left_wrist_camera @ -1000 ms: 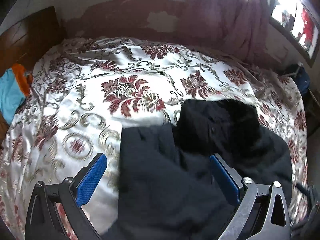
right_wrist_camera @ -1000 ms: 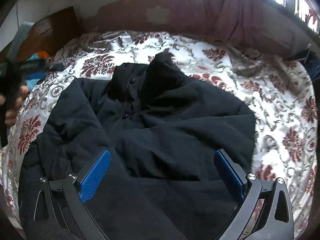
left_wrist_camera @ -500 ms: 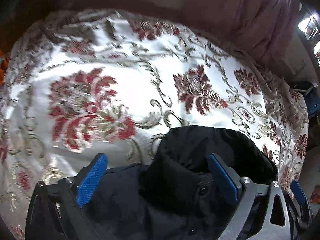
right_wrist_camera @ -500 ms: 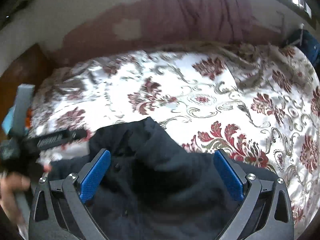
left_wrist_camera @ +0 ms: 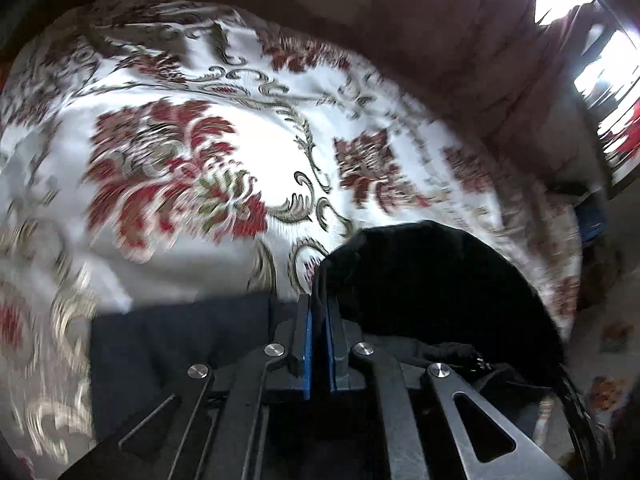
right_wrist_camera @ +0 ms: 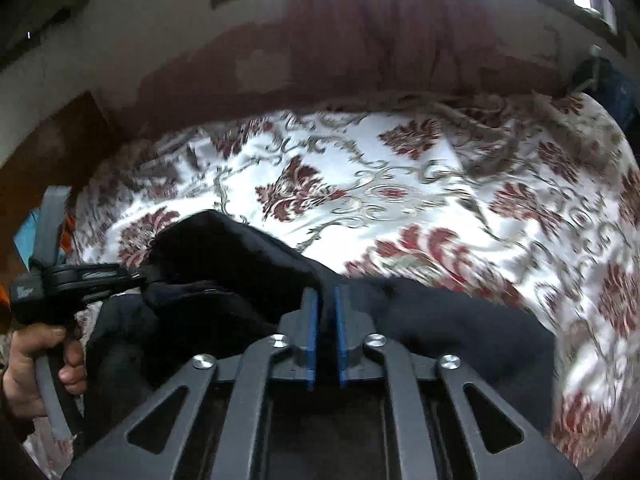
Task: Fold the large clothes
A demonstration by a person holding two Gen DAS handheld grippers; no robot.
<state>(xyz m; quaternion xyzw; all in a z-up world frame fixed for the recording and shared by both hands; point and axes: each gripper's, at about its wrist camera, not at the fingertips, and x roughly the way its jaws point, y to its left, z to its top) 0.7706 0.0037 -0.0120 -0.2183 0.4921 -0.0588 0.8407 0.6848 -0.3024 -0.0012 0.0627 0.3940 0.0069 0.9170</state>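
Both tongs, left (left_wrist_camera: pixel 318 312) and right (right_wrist_camera: pixel 326 308), clenched on the black coat's (right_wrist_camera: pixel 440 320) edge, level above the floral bedspread (right_wrist_camera: pixel 400 184).

The black padded jacket (right_wrist_camera: pixel 420 320) lies at the near edge of the floral-patterned bedspread (right_wrist_camera: pixel 400 184), with the maroon curtain (right_wrist_camera: pixel 400 32) behind the far edge.

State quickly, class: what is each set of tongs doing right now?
Left tongs: shut on the coat.
Right tongs: shut on the coat.
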